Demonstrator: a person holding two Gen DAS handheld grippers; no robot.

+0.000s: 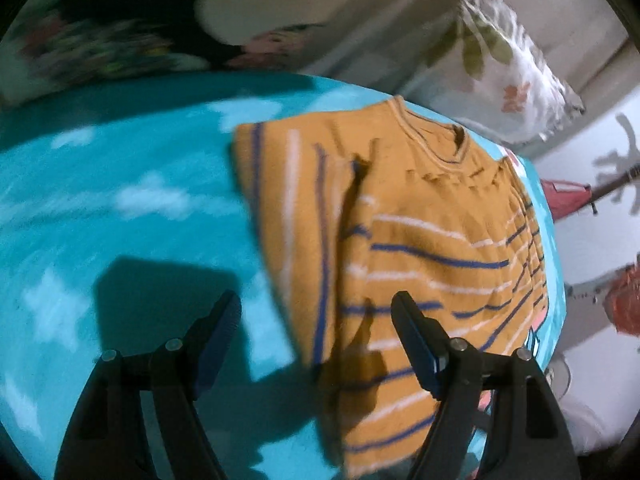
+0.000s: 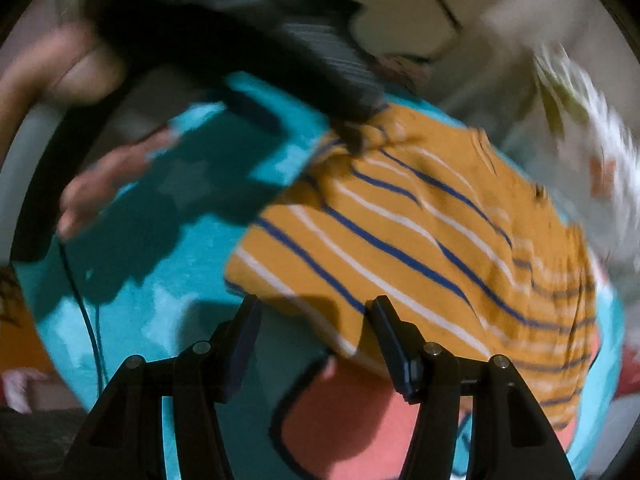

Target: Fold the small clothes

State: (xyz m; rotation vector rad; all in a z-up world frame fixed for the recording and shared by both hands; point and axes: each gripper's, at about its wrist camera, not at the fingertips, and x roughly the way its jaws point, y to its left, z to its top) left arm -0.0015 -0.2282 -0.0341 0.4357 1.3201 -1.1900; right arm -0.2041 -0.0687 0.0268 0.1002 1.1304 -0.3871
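Note:
A small orange shirt [image 1: 420, 216] with blue and white stripes lies on a turquoise blanket [image 1: 120, 200]. Its left side is folded over the body, collar at the far end. My left gripper [image 1: 316, 316] is open and empty, hovering over the shirt's near left edge. In the right wrist view the shirt [image 2: 420, 240] lies ahead, and my right gripper [image 2: 316, 316] is open and empty just above its near hem. The left gripper [image 2: 320, 80] shows there as a dark blurred shape over the shirt's far left corner.
A floral pillow [image 1: 516, 80] lies beyond the shirt at the right. Dark patterned bedding [image 1: 100, 40] lies at the far left. The blanket has a pink patch [image 2: 352, 420] with a dark outline near my right gripper. A person's hand [image 2: 112, 176] is at the left.

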